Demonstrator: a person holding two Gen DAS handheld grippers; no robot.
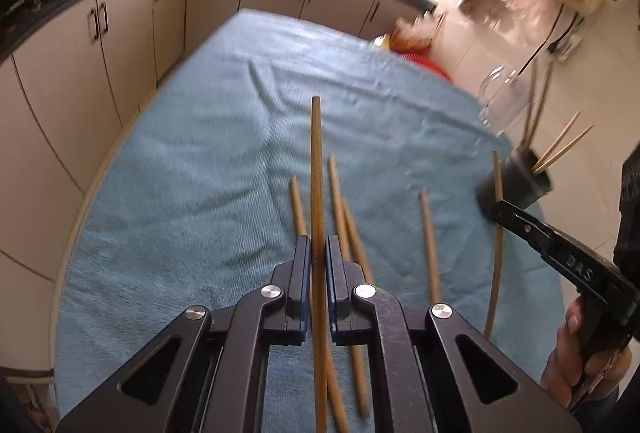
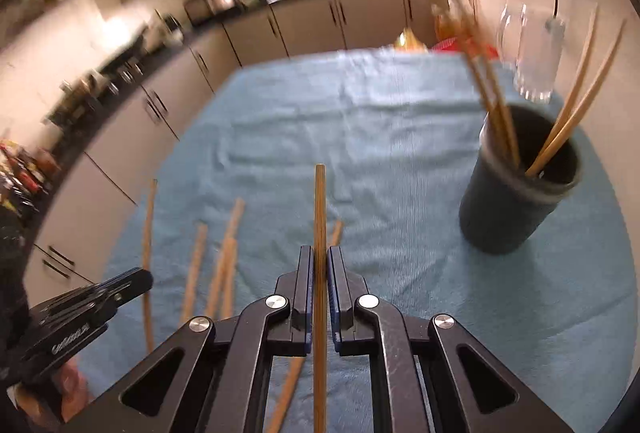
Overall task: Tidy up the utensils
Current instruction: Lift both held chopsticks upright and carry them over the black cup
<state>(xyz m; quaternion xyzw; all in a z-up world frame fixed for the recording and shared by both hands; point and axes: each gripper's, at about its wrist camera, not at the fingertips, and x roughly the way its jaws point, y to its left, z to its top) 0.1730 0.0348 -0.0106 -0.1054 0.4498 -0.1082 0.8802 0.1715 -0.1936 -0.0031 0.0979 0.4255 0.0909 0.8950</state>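
— Both are carrying one now, aren't they? The left gripper [image 1: 318, 253] is clamping a chopstick [image 1: 316, 173] between its closed jaws, tip pointing away over the blue cloth [image 1: 200, 153] on the table.

— Yes, and the right gripper [image 2: 319, 265] is pinching another stick [image 2: 320, 209] the same way. The dark holder [image 2: 516, 201] is standing ahead and to its right, near the table's edge, already holding a few sticks.

— And loose chopsticks [image 1: 429, 241] are lying on the cloth below (five or six, I can't count them cleanly through the blur).

— What's worrying me is the grip. Each stick is being held along its length, sticking far out, so it could swivel between the pads.

— Or its tip could be catching the holder's rim, or the sticks leaning inside, and tipping the holder off that edge.

— There's a clear glass jar [image 2: 536, 57] just behind it too. A wide swing could be knocking that.
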